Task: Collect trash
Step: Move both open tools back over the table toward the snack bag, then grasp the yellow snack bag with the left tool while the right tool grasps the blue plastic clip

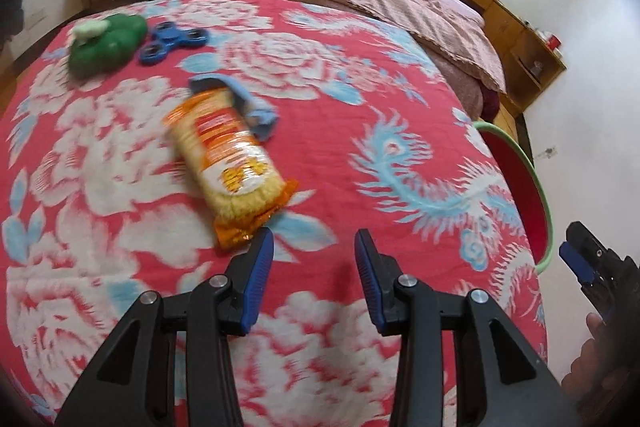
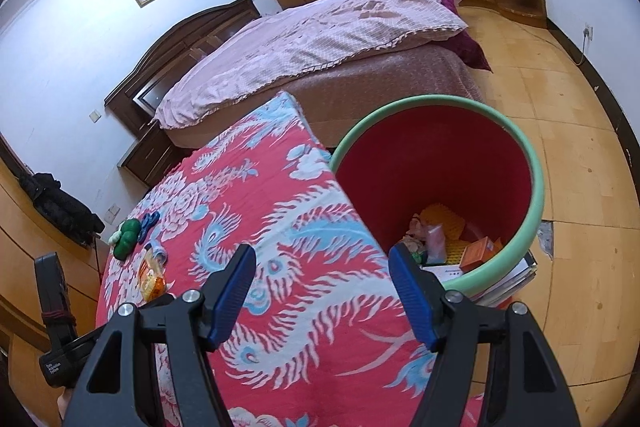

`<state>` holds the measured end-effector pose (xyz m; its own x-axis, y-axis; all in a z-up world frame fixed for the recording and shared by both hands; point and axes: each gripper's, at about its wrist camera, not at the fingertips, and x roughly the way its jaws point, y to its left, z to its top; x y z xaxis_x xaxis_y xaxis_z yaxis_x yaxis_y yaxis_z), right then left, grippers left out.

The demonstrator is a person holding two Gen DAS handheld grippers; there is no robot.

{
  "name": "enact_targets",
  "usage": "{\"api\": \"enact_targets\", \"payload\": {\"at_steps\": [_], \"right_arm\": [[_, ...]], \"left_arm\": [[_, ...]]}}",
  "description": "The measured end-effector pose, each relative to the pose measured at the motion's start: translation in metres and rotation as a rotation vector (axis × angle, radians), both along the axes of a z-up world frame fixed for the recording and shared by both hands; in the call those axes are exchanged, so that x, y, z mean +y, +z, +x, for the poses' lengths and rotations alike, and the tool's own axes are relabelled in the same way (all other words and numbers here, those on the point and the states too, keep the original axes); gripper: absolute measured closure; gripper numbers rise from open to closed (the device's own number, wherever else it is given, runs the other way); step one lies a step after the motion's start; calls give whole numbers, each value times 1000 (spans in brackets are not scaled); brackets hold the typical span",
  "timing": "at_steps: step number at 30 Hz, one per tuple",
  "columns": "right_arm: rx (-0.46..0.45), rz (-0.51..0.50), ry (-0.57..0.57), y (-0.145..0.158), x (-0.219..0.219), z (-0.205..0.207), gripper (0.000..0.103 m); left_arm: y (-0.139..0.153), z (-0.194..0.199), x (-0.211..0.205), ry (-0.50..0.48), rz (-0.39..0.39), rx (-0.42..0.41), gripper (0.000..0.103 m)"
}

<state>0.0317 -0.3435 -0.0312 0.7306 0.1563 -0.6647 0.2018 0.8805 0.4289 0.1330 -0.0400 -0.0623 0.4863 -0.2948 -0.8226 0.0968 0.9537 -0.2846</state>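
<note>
My left gripper [image 1: 314, 241] hangs over the red floral cloth [image 1: 328, 75], its jaws spread with nothing between them. The snack packet [image 1: 230, 163] lies flat on that cloth just ahead of my left-hand fingertip, its crimped orange end nearly at the blue pad; I cannot tell whether they touch. At the packet's far end a crumpled blue scrap [image 1: 256, 107] pokes out from beneath it. Farther up the cloth, near its far-left edge, a green toy [image 1: 106, 41] sits touching a blue fidget spinner [image 1: 174, 41].

To the right of the packet the cloth lies bare all the way to its right edge, and just past that edge stands the red bin [image 2: 538, 195] with its pale green rim. Inside the bin lie orange packets, a small box and other bits, heaped at the bottom.

My right gripper [image 2: 322, 261] hovers over the cloth's right edge, jaws spread wide and gripping nothing, its right fingertip in front of the bin's near rim. Beyond the bin, wooden floor [image 2: 568, 115] stretches open; the bed [image 2: 320, 39] stands past the cloth's far edge.
</note>
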Motion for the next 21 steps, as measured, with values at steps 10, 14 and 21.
{"api": "enact_targets", "payload": {"at_steps": [10,14,21], "right_arm": [[6,0,34,-1,15,3,32],[13,1,35,-3,17,5,32],[30,2,37,-4,20,10,32]], "left_arm": [[2,-4,52,133,54,-13,61],[12,-4,60,134,71,-46,61],[19,18,56,108,94,-61,58]]}}
